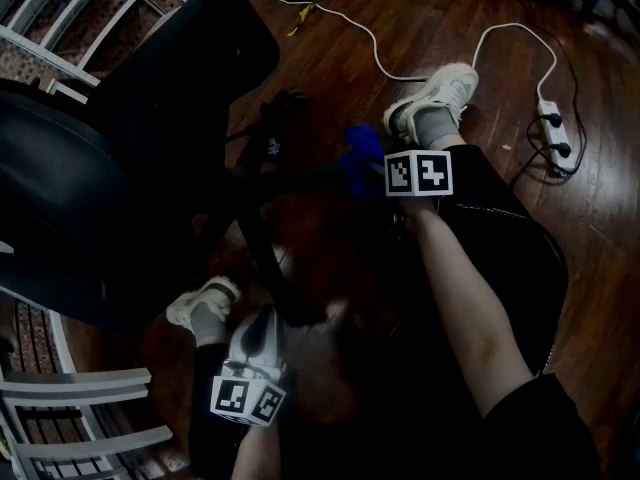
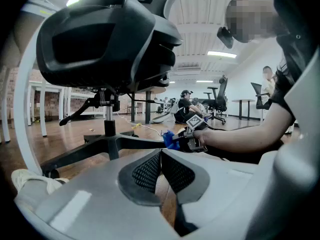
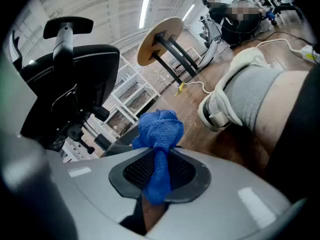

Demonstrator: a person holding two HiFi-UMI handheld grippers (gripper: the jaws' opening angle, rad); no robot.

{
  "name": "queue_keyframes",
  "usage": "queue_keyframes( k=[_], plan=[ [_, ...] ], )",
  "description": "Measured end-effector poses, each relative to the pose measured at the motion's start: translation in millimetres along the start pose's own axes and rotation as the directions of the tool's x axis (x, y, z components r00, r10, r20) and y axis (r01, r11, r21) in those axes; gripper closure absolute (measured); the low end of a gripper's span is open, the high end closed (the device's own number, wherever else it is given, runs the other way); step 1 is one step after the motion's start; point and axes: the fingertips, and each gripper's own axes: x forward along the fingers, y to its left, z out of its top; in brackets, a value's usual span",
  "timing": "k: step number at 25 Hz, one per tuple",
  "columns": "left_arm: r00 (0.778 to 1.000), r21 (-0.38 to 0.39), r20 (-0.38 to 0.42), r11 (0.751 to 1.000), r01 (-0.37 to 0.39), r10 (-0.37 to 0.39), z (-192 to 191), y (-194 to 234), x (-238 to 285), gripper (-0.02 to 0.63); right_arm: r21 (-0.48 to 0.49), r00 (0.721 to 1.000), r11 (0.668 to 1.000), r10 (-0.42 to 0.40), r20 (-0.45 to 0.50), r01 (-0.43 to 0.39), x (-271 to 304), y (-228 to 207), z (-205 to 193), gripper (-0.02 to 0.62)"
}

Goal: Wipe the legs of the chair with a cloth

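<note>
Nearby, the right gripper (image 3: 157, 159) pinches a blue cloth (image 3: 160, 129) by a chair leg (image 2: 137, 143), and the left gripper (image 2: 161, 159) has its fingers pressed together.

Person is wearing blk shorts (image 1: 505, 243), grey socks (image 1: 435, 126), white sneakers (image 1: 445, 88). Left gripper (image 2: 161, 156), right gripper (image 3: 159, 160) are showing grey shells, b/w marker cubes (image 1: 418, 173).

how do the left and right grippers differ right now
The right gripper has its jaws shut on a crumpled blue cloth; the left gripper has its jaws together with nothing between them. The right gripper holds the cloth at a black chair leg; the left gripper sits back from that leg, touching nothing. Both are grey, with closed jaws.
</note>
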Motion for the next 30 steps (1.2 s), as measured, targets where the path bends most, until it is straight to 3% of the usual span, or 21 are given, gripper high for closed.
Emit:
queue_keyframes(
  k=[6, 11, 16, 21, 27, 30],
  plan=[
    [1.0, -0.01, -0.006, 1.0, -0.013, 0.013, -5, 4, -7, 0.601, -0.032, 1.0, 0.999, -0.014, 0.024, 0.015, -3, 4, 2, 0.509],
    [0.999, -0.013, 0.037, 1.0, -0.017, 0.018, 2, 9, -7, 0.601, -0.117, 0.989, 0.986, 0.13, 0.075, -0.121, -17, 56, 24, 0.511],
    [0.996, -0.02, 0.08, 0.999, -0.043, 0.045, 20, 27, -14, 0.601, -0.293, 0.98, 0.942, 0.189, 0.065, -0.162, -35, 102, 43, 0.511],
    [0.987, -0.029, 0.149, 0.998, -0.054, 0.057, 41, 34, -19, 0.601, -0.478, 0.992, 0.875, 0.117, 0.048, -0.08, -82, 93, 71, 0.511],
    [0.975, -0.072, 0.209, 0.996, -0.057, 0.071, 47, 38, -32, 0.601, -0.447, 0.978, 0.886, 0.182, 0.097, -0.121, -114, 121, 57, 0.509],
    [0.973, -0.063, 0.226, 0.997, -0.033, 0.047, 46, 28, -39, 0.601, -0.498, 0.972, 0.855, 0.217, 0.094, -0.143, -124, 152, 37, 0.51]
  ],
)
